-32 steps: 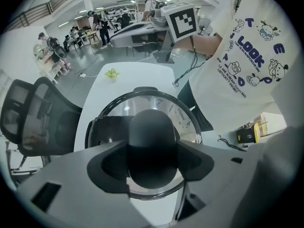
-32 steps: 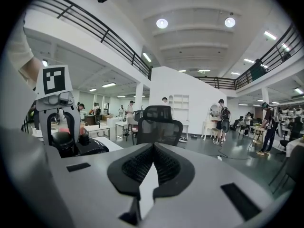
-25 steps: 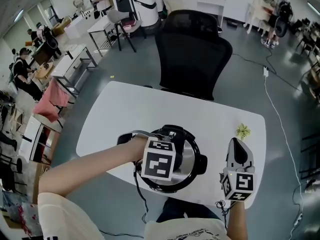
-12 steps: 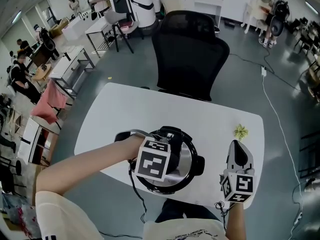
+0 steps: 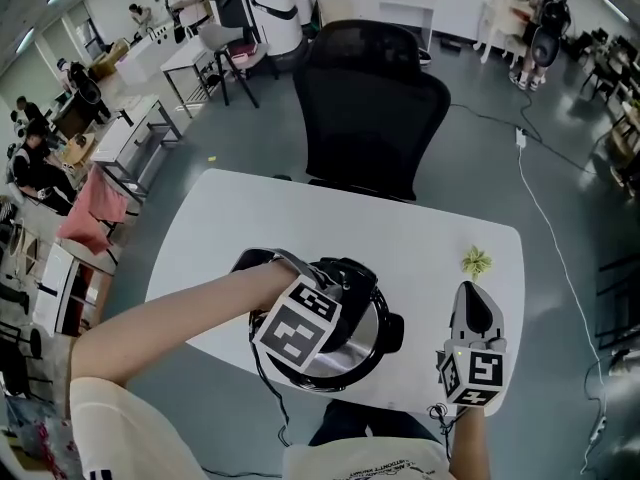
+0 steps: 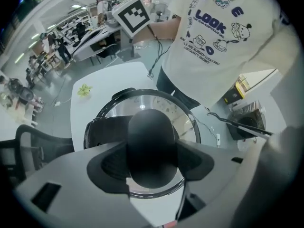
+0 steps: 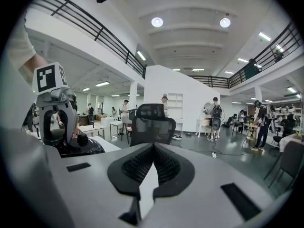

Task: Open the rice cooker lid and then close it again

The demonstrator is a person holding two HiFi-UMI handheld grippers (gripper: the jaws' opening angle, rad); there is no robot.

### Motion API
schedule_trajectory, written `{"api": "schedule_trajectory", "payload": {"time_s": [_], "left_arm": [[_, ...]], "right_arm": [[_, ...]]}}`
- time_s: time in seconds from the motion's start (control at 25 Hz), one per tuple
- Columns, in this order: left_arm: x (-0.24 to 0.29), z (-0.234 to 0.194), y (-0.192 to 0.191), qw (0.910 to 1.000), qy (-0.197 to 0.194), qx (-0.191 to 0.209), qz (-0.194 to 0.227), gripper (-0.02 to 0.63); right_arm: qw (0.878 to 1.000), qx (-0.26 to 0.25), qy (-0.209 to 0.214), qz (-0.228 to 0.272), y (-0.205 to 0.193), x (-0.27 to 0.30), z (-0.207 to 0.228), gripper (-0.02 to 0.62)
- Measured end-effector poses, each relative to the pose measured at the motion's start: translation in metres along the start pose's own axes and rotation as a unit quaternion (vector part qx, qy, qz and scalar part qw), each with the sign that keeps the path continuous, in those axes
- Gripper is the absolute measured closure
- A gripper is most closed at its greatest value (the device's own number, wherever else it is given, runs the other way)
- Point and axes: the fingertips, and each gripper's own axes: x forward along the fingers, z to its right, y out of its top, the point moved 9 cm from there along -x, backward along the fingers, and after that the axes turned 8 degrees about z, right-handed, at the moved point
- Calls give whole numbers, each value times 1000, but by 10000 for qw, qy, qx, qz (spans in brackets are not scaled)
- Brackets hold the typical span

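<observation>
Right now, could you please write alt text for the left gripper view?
The left hand-held gripper grips the black knob of the shiny lid on the rice cooker, seen from above. It stands on a white table, with a person's printed T-shirt beyond.

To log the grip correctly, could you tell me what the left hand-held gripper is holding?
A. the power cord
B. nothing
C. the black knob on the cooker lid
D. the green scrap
C: the left hand-held gripper is clamped on both sides of the black knob atop the shiny lid.
</observation>
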Motion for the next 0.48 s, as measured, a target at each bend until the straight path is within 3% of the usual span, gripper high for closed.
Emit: {"api": "schedule_trajectory", "payload": {"time_s": [0.16,0.48], "left_arm": [[0,-2,-1,9986,-146,506,-105,311],[2,-1,1,9989,-123,450,-79,310]], "right_arm": [[10000,10,-74,-29,-1,3,2,580],[9999,56,-113,-68,-5,2,2,580]]}}
